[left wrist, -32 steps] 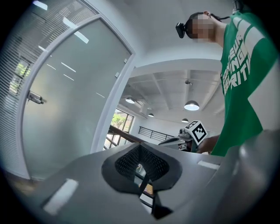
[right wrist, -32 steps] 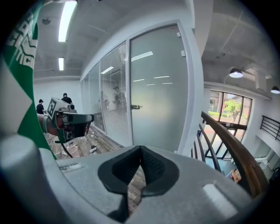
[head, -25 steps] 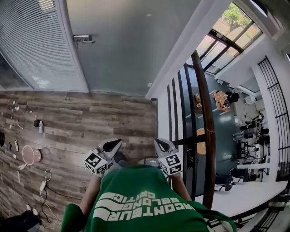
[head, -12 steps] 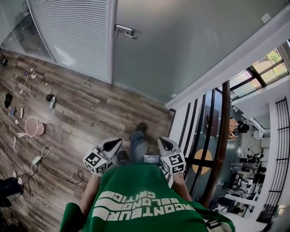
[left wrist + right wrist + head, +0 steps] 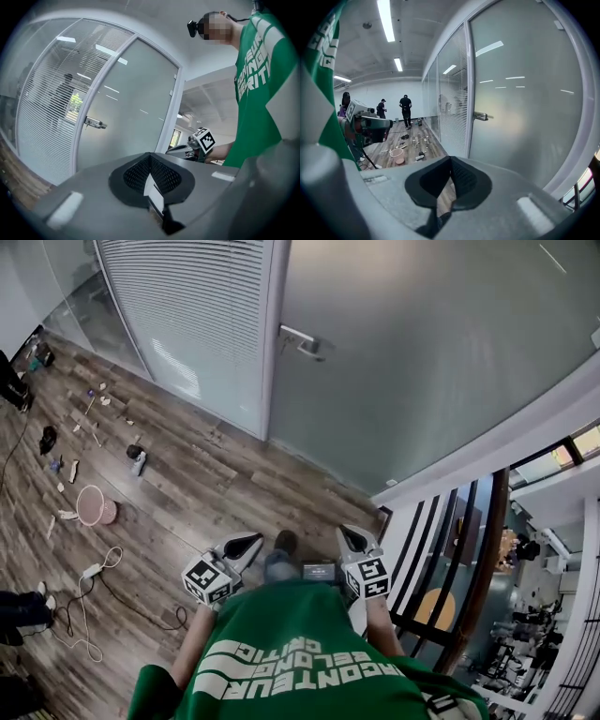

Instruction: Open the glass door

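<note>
**Well short, and nothing in my grip**

Seen from the head view, the glass door (image 5: 422, 362) fills the far side. It is frosted, with its lever handle (image 5: 302, 341) at the door's left edge, just beside the slatted panel (image 5: 187, 315). My left gripper (image 5: 246, 542) and right gripper (image 5: 349, 536) sit near my chest, side by side over the wooden floor (image 5: 187, 484), both well apart from the lever.

In the left gripper view, my left fingers are pressed together with nothing between them. The lever shows small and far, left of the jaw line.

In the right gripper view, the right fingers are likewise closed and empty — the lever lies far ahead, a little right of the jaw line.

I judge the step in hand to be the approach. To do it well I should:
- line one gripper up with the lever;
- spread its fingers before arriving;
- take the lever's free end rather than its pivot;
- press down before moving the door.

I cannot tell whether the door pushes or pulls — no hinge shows, and the frosting hides what is behind. The lever is too small to show its shape. My green shirt (image 5: 291, 652) covers most of what lies below me, and the railing (image 5: 478, 559) at right is cut off.
</note>
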Tool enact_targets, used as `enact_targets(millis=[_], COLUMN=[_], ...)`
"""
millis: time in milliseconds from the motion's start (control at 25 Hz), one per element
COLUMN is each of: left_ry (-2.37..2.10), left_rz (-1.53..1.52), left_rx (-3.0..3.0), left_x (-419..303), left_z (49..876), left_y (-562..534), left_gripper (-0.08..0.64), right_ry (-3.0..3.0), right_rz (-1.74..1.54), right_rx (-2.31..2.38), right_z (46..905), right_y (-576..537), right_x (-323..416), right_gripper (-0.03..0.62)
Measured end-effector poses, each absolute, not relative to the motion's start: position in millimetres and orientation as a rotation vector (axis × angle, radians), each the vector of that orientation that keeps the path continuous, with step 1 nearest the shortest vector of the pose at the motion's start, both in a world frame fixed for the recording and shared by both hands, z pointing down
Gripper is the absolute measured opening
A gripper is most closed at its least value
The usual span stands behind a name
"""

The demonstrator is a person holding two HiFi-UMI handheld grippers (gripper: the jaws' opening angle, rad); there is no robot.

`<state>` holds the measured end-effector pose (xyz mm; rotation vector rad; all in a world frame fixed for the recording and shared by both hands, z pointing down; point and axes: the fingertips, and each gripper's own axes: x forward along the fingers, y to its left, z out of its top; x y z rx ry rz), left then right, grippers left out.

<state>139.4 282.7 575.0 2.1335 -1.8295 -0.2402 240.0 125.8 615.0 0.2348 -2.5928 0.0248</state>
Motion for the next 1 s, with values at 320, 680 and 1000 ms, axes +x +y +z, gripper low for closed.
enact_targets(millis=[320,680,1000], left_ry=[-1.881,-1.868,-1.847], left_rz=[-0.232,-0.199,-0.194], left_rx=[2.061,2.063,2.058], left_x=[85,62,34], left_z=[572,573,588], left_y=[234,176,157], left_gripper=[0.014,0.014,0.014], right_ry=[-2.593,-2.587,-2.58], right_rz=[-0.017,-0.013,-0.013], right_rx=[0.197,0.208,0.215], right_z=[606,612,620], right_y=[57,-10,-32], right_x=[184,159,128], right_gripper=[-0.008,-0.008,-0.008])
